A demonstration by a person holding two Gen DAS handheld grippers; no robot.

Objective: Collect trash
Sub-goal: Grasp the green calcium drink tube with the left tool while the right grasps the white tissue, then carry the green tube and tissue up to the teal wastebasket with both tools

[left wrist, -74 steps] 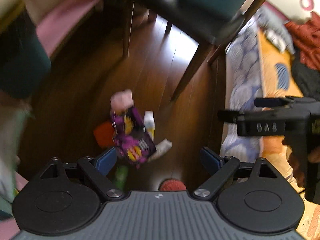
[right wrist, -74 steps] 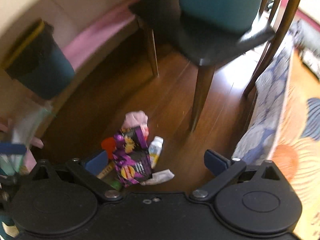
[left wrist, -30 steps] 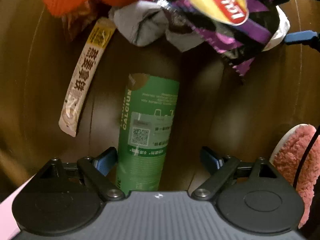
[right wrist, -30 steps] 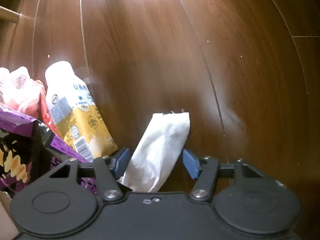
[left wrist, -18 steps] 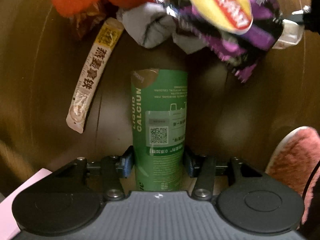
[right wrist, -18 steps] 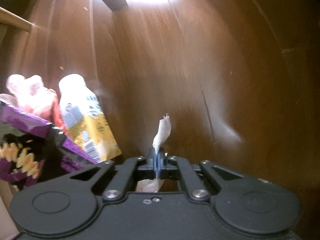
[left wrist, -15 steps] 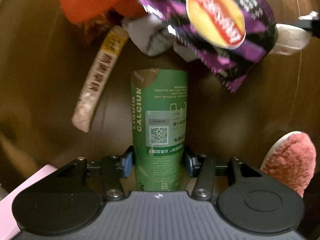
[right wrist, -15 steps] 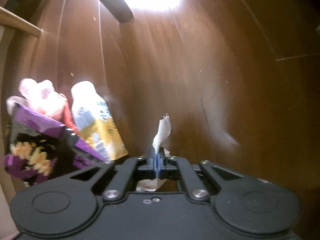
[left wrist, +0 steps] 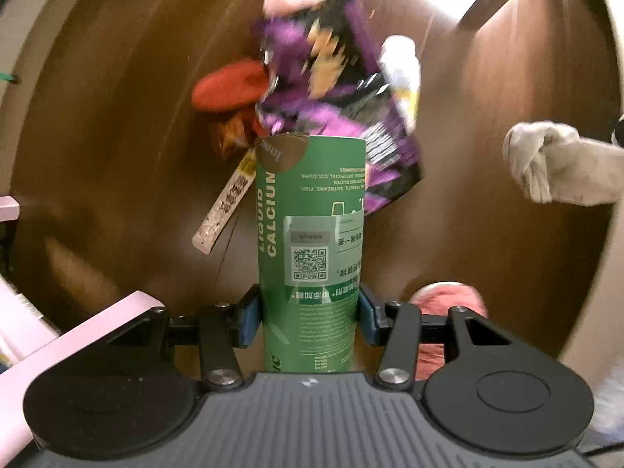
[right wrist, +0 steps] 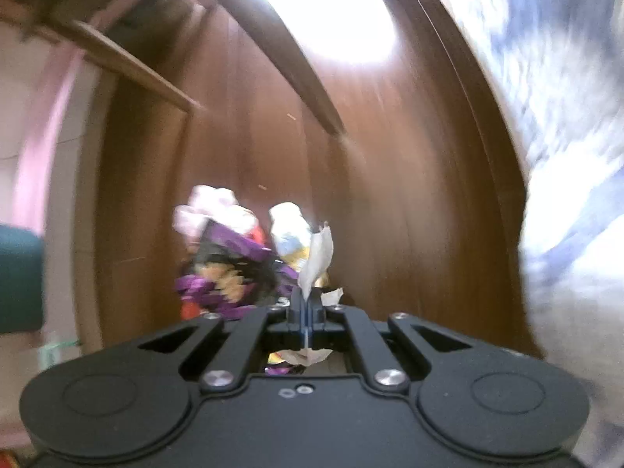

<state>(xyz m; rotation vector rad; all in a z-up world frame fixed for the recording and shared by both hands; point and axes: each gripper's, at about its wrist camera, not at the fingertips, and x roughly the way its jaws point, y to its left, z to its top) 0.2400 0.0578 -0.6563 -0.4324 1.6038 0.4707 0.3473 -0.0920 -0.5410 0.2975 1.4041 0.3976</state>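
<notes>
My left gripper (left wrist: 310, 319) is shut on a green "Liquid Calcium" carton (left wrist: 310, 234) and holds it above the wooden floor. My right gripper (right wrist: 305, 314) is shut on a white crumpled wrapper (right wrist: 318, 257); the wrapper also shows at the right of the left wrist view (left wrist: 553, 165). A trash pile lies on the floor below: a purple chip bag (left wrist: 335, 89), an orange-red item (left wrist: 228, 84), a long yellow-white sachet (left wrist: 228, 202), a pink crumpled bag (right wrist: 210, 210) and a small white-and-yellow bottle (right wrist: 288, 226).
Dark wooden chair legs (right wrist: 284, 62) stand beyond the pile. A blue-and-white patterned rug (right wrist: 565, 117) lies to the right. A pink fluffy slipper (left wrist: 448, 296) is by the left gripper. A teal bin (right wrist: 17, 277) and pink skirting are at the left.
Both grippers have lifted away from the floor with their items; the pile now looks smaller and farther. Both views are motion-blurred.
</notes>
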